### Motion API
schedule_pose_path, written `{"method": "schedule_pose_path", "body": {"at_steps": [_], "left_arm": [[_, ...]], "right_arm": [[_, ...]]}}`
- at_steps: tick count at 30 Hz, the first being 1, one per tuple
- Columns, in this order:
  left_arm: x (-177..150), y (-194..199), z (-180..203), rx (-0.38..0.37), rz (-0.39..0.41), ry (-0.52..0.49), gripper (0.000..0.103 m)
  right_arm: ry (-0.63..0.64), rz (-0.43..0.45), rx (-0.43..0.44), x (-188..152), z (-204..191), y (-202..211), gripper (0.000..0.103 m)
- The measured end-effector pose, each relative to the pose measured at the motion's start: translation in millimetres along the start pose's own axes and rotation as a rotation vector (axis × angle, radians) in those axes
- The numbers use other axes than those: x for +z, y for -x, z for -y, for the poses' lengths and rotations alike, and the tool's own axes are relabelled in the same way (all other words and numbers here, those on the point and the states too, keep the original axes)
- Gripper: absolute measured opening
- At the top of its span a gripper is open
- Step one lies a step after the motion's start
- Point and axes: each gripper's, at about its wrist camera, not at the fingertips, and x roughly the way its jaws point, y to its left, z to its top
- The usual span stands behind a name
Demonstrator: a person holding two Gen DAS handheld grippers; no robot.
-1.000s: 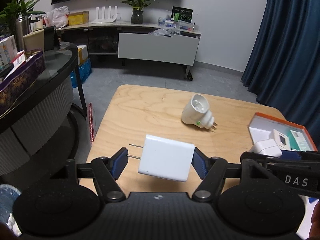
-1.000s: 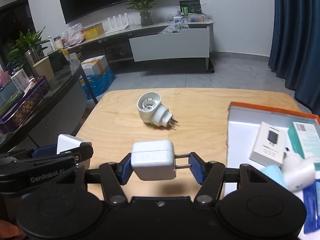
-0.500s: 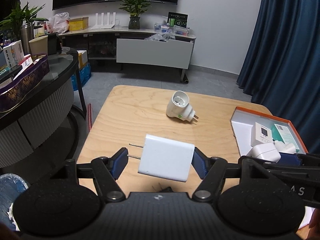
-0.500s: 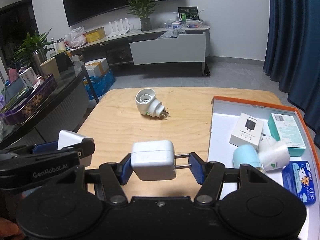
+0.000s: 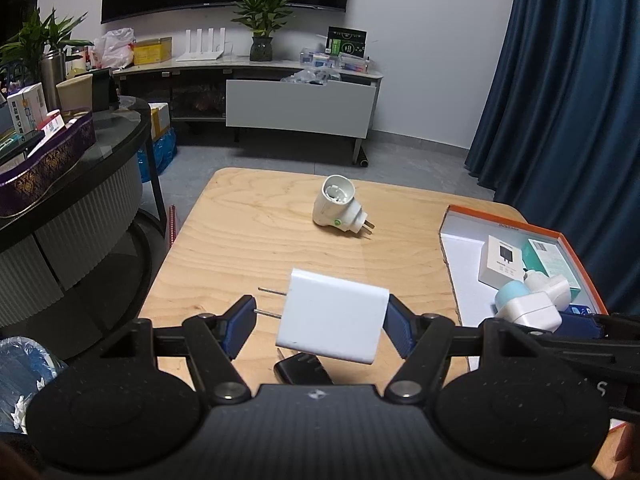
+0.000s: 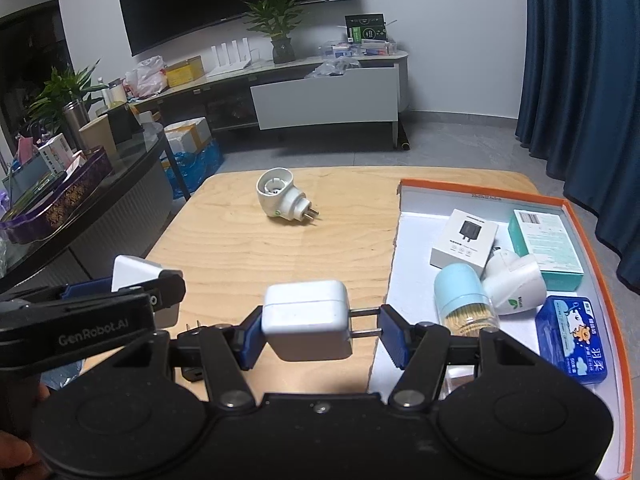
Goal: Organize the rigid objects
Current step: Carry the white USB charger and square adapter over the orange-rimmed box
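My left gripper [image 5: 320, 326] is shut on a flat white charger [image 5: 334, 322], prongs pointing left, held above the wooden table [image 5: 256, 240]. My right gripper [image 6: 320, 334] is shut on a small rounded white charger [image 6: 306, 324], prongs pointing right, near the left edge of the orange-rimmed tray [image 6: 592, 248]. A white round plug adapter [image 6: 280, 198] lies on the far part of the table; it also shows in the left wrist view [image 5: 338, 208]. A black adapter [image 5: 302, 370] lies on the table under the left gripper.
The tray holds a white box [image 6: 464, 242], a teal box [image 6: 546, 246], a light blue toothpick jar [image 6: 464, 300], a white plug [image 6: 514, 286] and a blue tin [image 6: 572, 338]. A dark round counter [image 5: 72, 168] stands left. A TV cabinet [image 5: 300, 104] and blue curtain [image 5: 568, 80] lie beyond.
Both grippers have pulled back and risen from the table with their chargers still held. More of the tray and the black adapter have come into view.
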Motion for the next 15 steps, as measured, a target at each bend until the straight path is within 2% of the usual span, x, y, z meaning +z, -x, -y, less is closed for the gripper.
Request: {"method": "schedule_pose_path", "body": {"at_steps": [15], "left_arm": [[-1.1,10.3,10.2,-0.026,0.002,-0.013,0.069]], "right_arm": [[-0.005,0.007,-0.010,-2.5,7.2,16.6,0.072]]}}
